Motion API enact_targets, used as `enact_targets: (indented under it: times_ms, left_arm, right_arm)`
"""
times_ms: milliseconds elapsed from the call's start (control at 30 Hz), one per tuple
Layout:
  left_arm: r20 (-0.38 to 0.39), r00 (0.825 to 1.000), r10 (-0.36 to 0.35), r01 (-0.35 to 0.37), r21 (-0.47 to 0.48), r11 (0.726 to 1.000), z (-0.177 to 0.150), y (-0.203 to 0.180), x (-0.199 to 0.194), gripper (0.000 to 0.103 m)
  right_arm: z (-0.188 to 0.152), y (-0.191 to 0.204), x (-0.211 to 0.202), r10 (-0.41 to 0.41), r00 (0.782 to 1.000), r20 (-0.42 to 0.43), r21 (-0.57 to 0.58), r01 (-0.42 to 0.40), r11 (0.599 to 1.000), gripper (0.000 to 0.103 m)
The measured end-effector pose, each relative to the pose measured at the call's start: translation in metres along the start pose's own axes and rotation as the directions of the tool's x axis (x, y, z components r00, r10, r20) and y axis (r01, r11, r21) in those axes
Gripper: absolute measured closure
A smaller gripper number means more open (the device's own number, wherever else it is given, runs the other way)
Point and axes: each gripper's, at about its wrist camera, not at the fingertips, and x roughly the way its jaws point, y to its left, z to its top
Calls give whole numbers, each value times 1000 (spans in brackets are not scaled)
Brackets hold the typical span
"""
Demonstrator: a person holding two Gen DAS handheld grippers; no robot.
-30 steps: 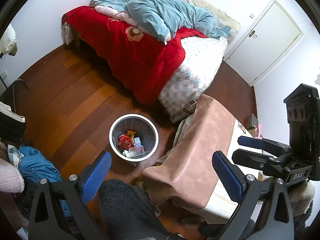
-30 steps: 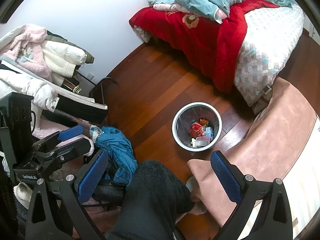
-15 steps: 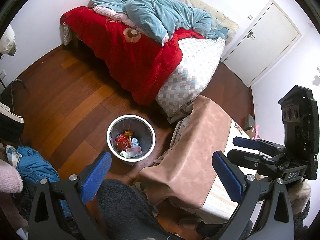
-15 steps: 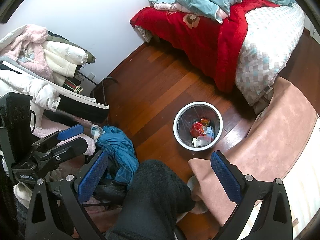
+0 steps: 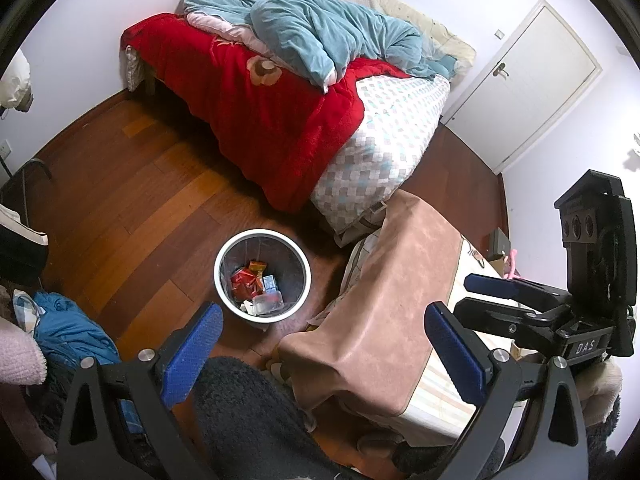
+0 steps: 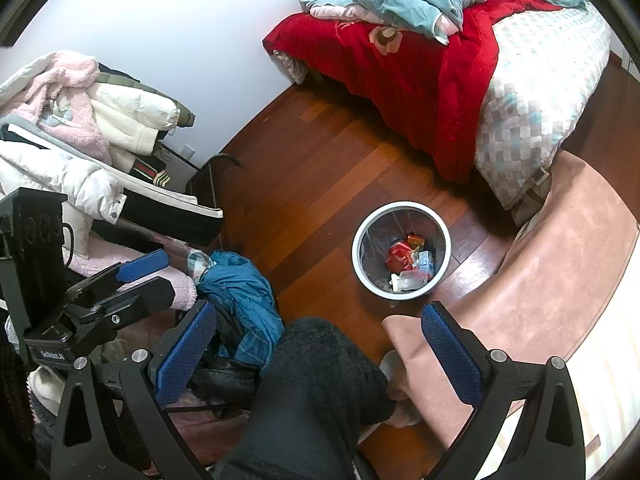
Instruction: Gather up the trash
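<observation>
I hold both left tongs (image 5: 320, 354) and right tongs (image 6: 318, 346) spread apart, empty. The wastebasket (image 5: 219, 280) with wrappers (image 5: 246, 282) stands at twelve o'clock of them.

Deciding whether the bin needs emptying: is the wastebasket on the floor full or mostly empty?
Mostly empty. The wastebasket stands upright, with only a few wrappers covering its bottom; its mesh walls show bare above them.

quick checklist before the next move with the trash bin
1. Left gripper jaws open, empty: ok.
2. Right gripper jaws open, empty: ok.
3. Bin upright on the floor: ok.
4. Trash inside the bin, well below its rim: ok.
5. Path down to the bin: not ok, a dark-clad leg sits between the jaws in both views.
6. Loose trash left on the floor: cannot tell, clothes hide part of it.
</observation>
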Motion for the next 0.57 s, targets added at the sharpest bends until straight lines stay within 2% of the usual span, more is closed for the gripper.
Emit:
enact_targets:
  times_ms: [567]
  left_arm:
    - [12, 1000, -8, 8, -4, 1000, -3, 2, -6, 0]
  right_arm:
    - [-5, 0, -9, 12, 1000, 2, -17, -12, 1000, 0]
